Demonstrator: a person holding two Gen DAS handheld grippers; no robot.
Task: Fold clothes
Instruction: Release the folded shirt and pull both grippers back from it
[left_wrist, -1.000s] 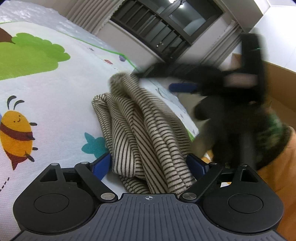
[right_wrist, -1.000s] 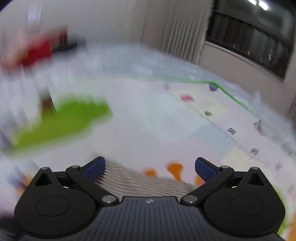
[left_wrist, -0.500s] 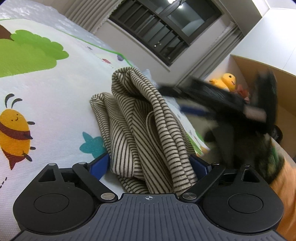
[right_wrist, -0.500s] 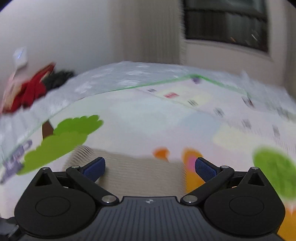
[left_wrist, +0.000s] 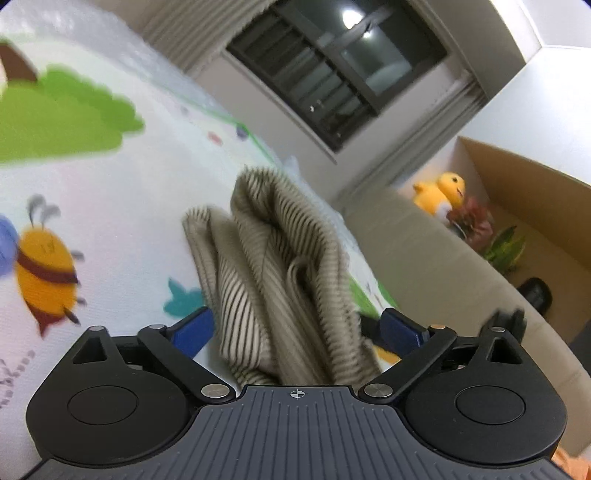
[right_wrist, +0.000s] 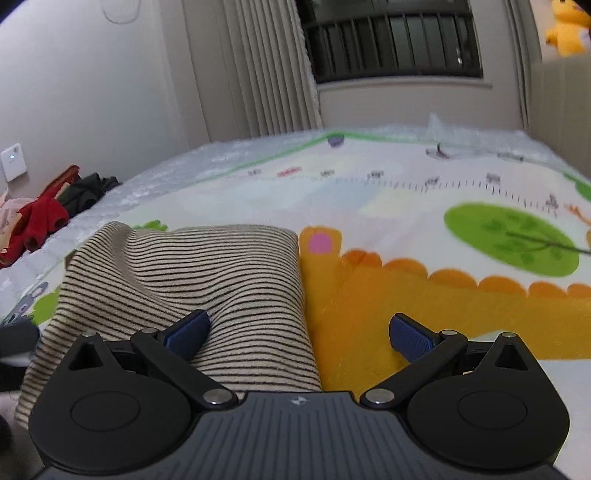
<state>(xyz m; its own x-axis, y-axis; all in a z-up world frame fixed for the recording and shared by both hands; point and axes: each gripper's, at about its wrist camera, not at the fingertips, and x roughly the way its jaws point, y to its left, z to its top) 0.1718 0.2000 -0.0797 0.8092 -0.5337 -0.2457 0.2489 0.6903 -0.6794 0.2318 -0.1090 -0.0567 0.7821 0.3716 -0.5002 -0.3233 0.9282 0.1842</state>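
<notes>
A cream garment with thin dark stripes (left_wrist: 280, 251) lies bunched in folds on the play mat (left_wrist: 122, 221). It runs between the fingers of my left gripper (left_wrist: 295, 326), whose jaws are opening; the blue pads stand wide at either side of the cloth and a gap shows at the right pad. In the right wrist view the same striped garment (right_wrist: 192, 266) lies folded with a straight right edge. My right gripper (right_wrist: 299, 332) is open over that edge, its left fingertip resting on the cloth and its right one above the orange part of the mat (right_wrist: 369, 295).
A heap of red and dark clothes (right_wrist: 44, 218) lies at the mat's far left corner by the wall. A beige padded edge (left_wrist: 424, 258) borders the mat on the right, with a cardboard box (left_wrist: 535, 192) and a yellow plush toy (left_wrist: 439, 192) behind it. A curtained window is at the back.
The right gripper swept off the far end of the garment, out of the left wrist view, rolled level and came down over the folded edge. The left jaws widened around the cloth.
</notes>
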